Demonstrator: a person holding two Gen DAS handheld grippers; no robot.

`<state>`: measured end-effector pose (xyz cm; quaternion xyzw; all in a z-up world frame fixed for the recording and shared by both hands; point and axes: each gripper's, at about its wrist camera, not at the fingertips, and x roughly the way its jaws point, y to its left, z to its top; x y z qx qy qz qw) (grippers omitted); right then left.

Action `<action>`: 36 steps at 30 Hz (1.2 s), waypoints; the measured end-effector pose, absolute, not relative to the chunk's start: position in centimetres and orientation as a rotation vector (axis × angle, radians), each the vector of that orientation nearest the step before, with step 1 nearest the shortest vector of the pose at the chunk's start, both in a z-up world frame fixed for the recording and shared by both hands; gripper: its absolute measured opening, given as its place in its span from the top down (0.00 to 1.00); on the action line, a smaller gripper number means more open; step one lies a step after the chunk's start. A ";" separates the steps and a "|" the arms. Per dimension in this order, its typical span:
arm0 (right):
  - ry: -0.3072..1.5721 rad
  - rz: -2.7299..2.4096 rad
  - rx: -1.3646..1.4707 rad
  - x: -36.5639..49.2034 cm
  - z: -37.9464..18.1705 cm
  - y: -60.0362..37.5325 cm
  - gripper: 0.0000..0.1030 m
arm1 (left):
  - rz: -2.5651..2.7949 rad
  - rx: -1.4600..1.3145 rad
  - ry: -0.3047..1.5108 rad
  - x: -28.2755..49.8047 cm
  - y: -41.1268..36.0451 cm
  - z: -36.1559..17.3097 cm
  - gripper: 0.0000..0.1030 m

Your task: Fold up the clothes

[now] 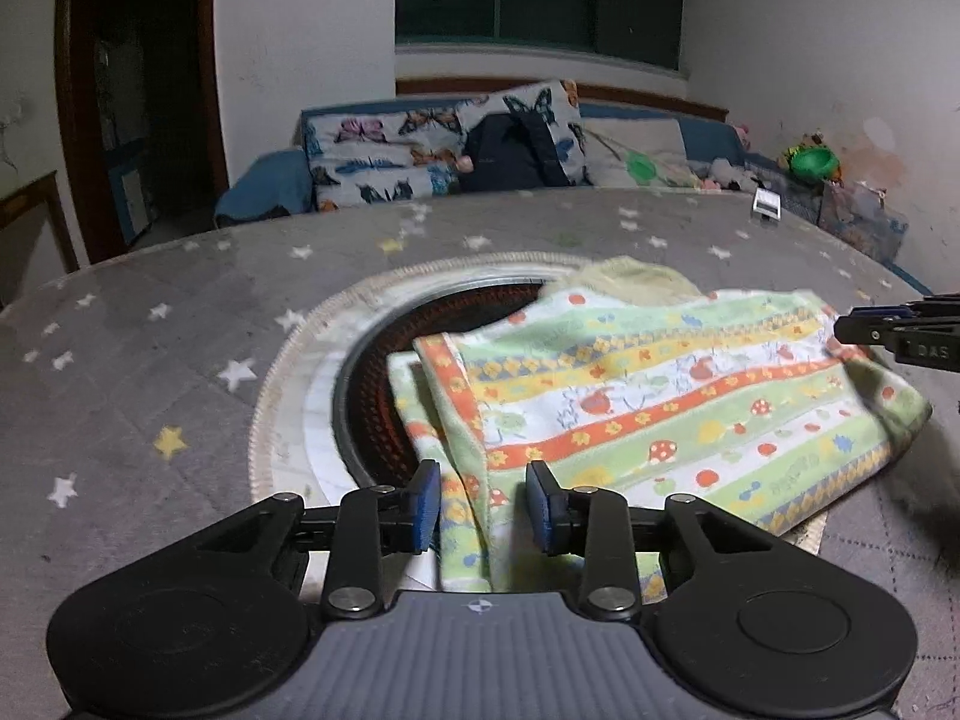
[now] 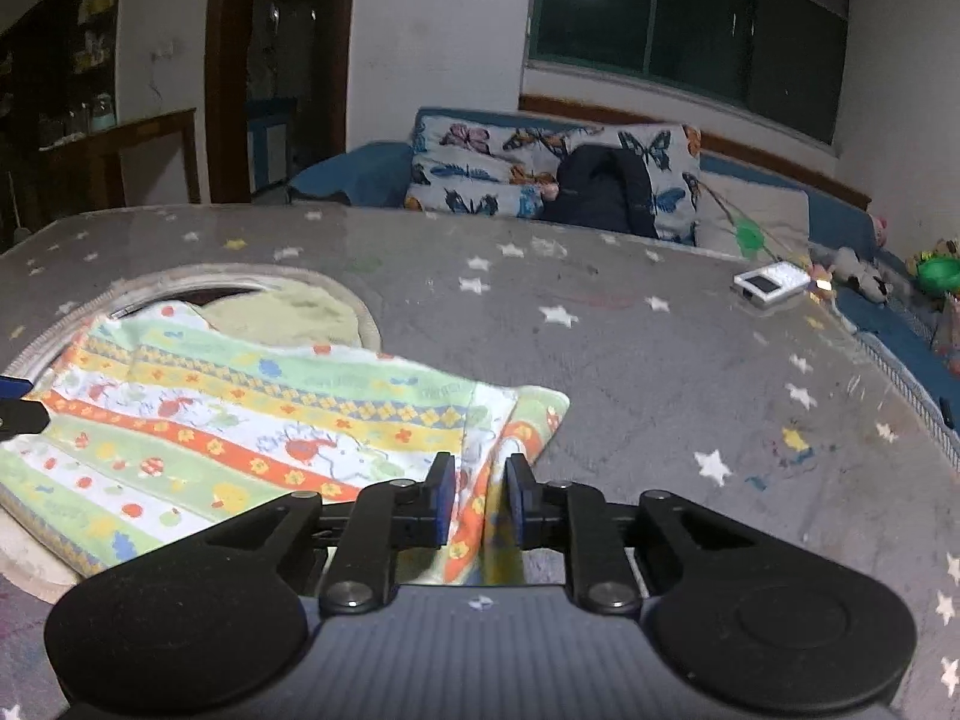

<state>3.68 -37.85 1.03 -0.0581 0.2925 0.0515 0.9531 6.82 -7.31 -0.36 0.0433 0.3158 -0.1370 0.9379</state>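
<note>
A striped cloth with mushroom and flower prints (image 1: 648,402) lies folded on the grey star-patterned table (image 1: 150,360), partly over a round opening. My left gripper (image 1: 483,507) is open, its blue pads either side of the cloth's near left edge, not pinching it. My right gripper (image 2: 478,495) is open too, its pads astride the cloth's near right corner (image 2: 480,516). The cloth also shows in the right wrist view (image 2: 252,414). The right gripper's tip shows at the right edge of the left wrist view (image 1: 864,330).
A round burner recess with a woven rim (image 1: 384,396) sits in the table under the cloth. A small white device (image 2: 771,283) lies near the table's far right. A sofa with butterfly cushions (image 2: 540,180) and a dark backpack stands behind the table.
</note>
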 end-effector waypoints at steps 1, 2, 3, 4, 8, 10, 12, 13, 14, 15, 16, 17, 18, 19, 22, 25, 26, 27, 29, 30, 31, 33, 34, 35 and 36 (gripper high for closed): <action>0.576 0.114 -0.114 3.2 1.3 -37.7 0.80 | -0.275 0.097 0.626 6.6 -7.4 -0.1 0.66; 0.562 0.133 -0.106 2.8 1.6 -37.4 0.78 | -0.271 0.105 0.607 6.4 -7.5 0.2 0.66; 0.549 0.153 -0.098 2.4 1.8 -37.1 0.73 | -0.273 0.109 0.596 6.3 -7.6 0.5 0.66; 0.542 0.180 -0.093 2.0 2.0 -36.6 0.69 | -0.281 0.111 0.593 6.4 -7.9 0.6 0.66; 0.550 0.286 -0.086 1.1 1.8 -34.3 0.56 | -0.303 0.160 0.596 6.6 -9.1 0.2 0.66; 0.568 0.319 -0.088 1.0 1.4 -33.6 0.56 | -0.301 0.179 0.620 6.7 -9.2 -0.6 0.66; 0.585 0.320 -0.101 1.2 0.8 -33.4 0.51 | -0.301 0.181 0.643 6.9 -8.9 -1.3 0.66; 0.593 0.317 -0.105 1.3 0.5 -33.5 0.50 | -0.304 0.171 0.641 6.9 -8.8 -1.3 0.66; 0.601 0.316 -0.098 1.4 0.2 -33.6 0.48 | -0.306 0.161 0.640 6.9 -8.6 -1.3 0.66; 0.607 0.314 -0.092 1.5 0.0 -33.8 0.43 | -0.308 0.161 0.637 6.9 -8.6 -1.3 0.66; 0.608 0.310 -0.088 1.6 -0.1 -33.9 0.40 | -0.309 0.161 0.634 6.9 -8.6 -1.4 0.65; 0.609 0.307 -0.087 1.6 -0.2 -34.0 0.37 | -0.311 0.160 0.630 6.9 -8.6 -1.4 0.63; 0.611 0.307 -0.085 1.6 -0.4 -34.0 0.33 | -0.312 0.160 0.627 6.9 -8.6 -1.4 0.62; 0.614 0.307 -0.083 1.6 -0.5 -34.0 0.29 | -0.310 0.157 0.624 6.9 -8.5 -1.7 0.61; 0.626 0.320 -0.076 1.7 -0.7 -34.0 0.14 | -0.306 0.138 0.622 7.1 -8.3 -1.8 0.57; 0.631 0.330 -0.077 1.8 -0.7 -33.9 0.08 | -0.295 0.124 0.629 7.3 -8.1 -1.8 0.51; 0.635 0.331 -0.078 1.9 -0.7 -33.9 0.03 | -0.293 0.121 0.630 7.3 -8.1 -1.8 0.50; 0.639 0.332 -0.080 1.9 -0.8 -33.8 0.02 | -0.290 0.121 0.631 7.3 -8.1 -1.8 0.48; 0.642 0.333 -0.083 2.0 -0.8 -33.7 0.00 | -0.283 0.112 0.636 7.5 -8.0 -1.9 0.43; 0.643 0.333 -0.085 2.0 -0.9 -33.7 0.00 | -0.280 0.106 0.638 7.6 -7.9 -1.9 0.41; 0.644 0.333 -0.086 2.0 -0.9 -33.7 0.00 | -0.275 0.094 0.643 7.7 -7.7 -1.9 0.38; 0.644 0.333 -0.084 1.9 -0.9 -33.7 0.00 | -0.267 0.072 0.653 7.8 -7.2 -2.0 0.33; 0.645 0.333 -0.083 1.9 -0.9 -33.8 0.00 | -0.262 0.060 0.658 7.9 -7.0 -2.0 0.30; 0.646 0.333 -0.085 1.9 -0.9 -33.7 0.00 | -0.259 0.057 0.660 7.9 -7.0 -2.0 0.29; 0.647 0.332 -0.087 1.9 -0.9 -33.7 0.00 | -0.253 0.058 0.661 7.9 -7.0 -2.0 0.27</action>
